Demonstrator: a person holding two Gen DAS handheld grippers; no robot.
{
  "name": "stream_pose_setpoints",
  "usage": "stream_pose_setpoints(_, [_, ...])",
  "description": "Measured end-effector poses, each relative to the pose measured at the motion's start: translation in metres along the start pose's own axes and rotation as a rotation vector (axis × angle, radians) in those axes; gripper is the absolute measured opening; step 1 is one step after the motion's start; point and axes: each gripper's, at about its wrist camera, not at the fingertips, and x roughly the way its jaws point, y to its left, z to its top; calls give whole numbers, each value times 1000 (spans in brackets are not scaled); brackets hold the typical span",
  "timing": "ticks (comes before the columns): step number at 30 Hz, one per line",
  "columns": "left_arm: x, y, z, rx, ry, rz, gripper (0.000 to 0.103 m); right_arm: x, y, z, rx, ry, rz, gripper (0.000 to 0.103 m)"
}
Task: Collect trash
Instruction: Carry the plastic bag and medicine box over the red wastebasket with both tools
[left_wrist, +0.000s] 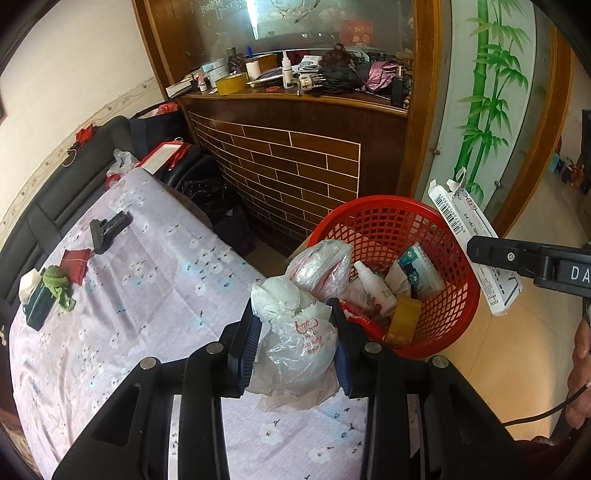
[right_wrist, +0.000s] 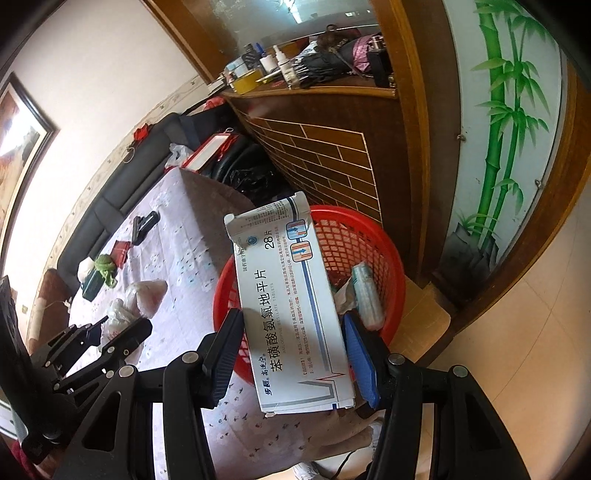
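Observation:
My left gripper (left_wrist: 295, 317) is shut on a bundle of crumpled clear plastic bags (left_wrist: 299, 343) with red print, held over the edge of the cloth-covered table beside the red mesh basket (left_wrist: 391, 206). The basket holds a small spray bottle (left_wrist: 375, 290), a tape roll (left_wrist: 402, 323) and a tissue pack (left_wrist: 421, 273). My right gripper (right_wrist: 293, 315) is shut on a long white medicine box (right_wrist: 291, 295), tilted above the red mesh basket (right_wrist: 373, 232). In the left wrist view the medicine box (left_wrist: 461, 221) hangs over the basket's right rim. The left gripper (right_wrist: 120, 325) shows at lower left with the plastic bags (right_wrist: 142, 295).
On the lilac floral cloth (left_wrist: 155, 295) lie a black clip-like object (left_wrist: 109, 229), a red pouch (left_wrist: 75, 264) and a green rag on a dark box (left_wrist: 55, 284). Behind are a wooden cabinet (left_wrist: 295, 155) with a cluttered shelf and a black sofa (left_wrist: 70, 177). A hand (left_wrist: 580, 350) shows at the right edge.

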Motion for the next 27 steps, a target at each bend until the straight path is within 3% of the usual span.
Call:
stream_pose_setpoints(14, [18, -20, 22, 11, 21, -50, 34, 5, -28, 19, 70, 10, 0, 60])
stream_pose_setpoints(27, [32, -27, 31, 14, 33, -54, 34, 18, -32, 33, 56, 32, 4, 60])
